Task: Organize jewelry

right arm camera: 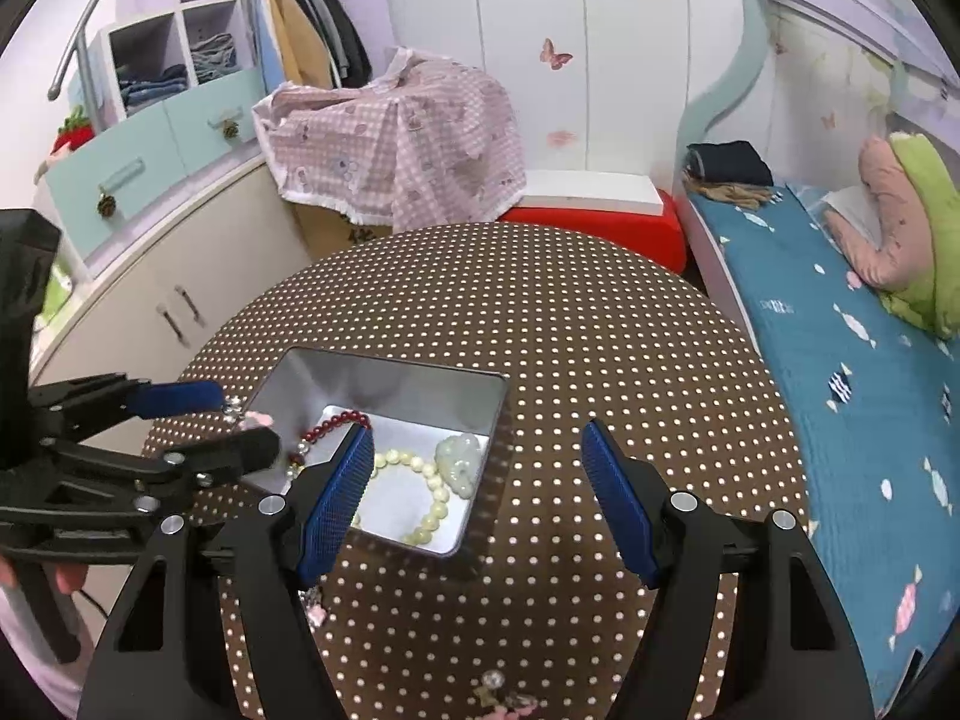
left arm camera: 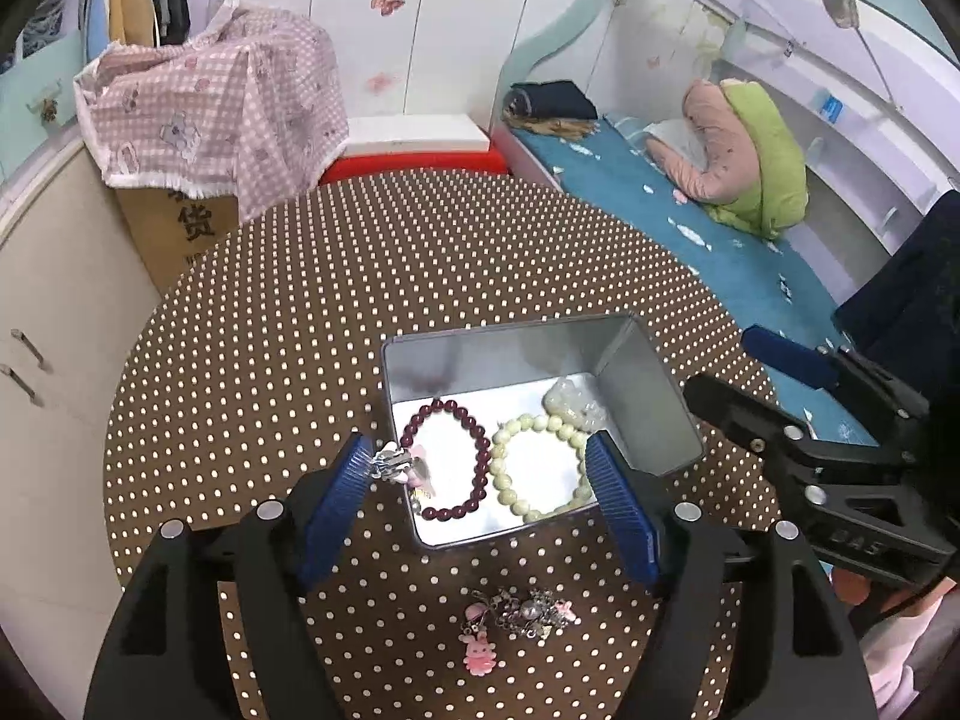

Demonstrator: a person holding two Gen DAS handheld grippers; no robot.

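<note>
Sorting jewelry into the tin: the job looks partly done.

Left wrist view, tin: a silver tin [left arm camera: 648, 420] stands open on the dotted desk [left arm camera: 300, 300], straight ahead of the left gripper [left arm camera: 480, 474].
Left wrist view, already inside the tin: a dark red bead bracelet [left arm camera: 456, 456], a cream bead bracelet [left arm camera: 540, 468] beside it, and a pale clear piece [left arm camera: 570, 402] in the tin's far right corner.
Left wrist view, fingers: spread wide. A small silver and pink charm piece [left arm camera: 402, 468] clings at the tip of the left-hand finger, over the tin's near left edge; nothing is pinched between the two fingers.
Left wrist view, left to do: a tangle of chains and pink charms [left arm camera: 516, 618] lies on the desk on the near side of the tin, outside it.
Left wrist view, right gripper: seen from the side to the right of the tin; its state is not readable here.

Right wrist view, fingers: the right gripper [right arm camera: 480, 468] is wide open and empty, hovering over the tin's near right corner.
Right wrist view, tin: the same two bracelets and pale piece lie inside.
Right wrist view, hard to make out: the left-hand finger covers part of the red bracelet, the charm piece at the left gripper's tip is tiny and blurred, and the loose pile is cut off at the bottom edge.
</note>
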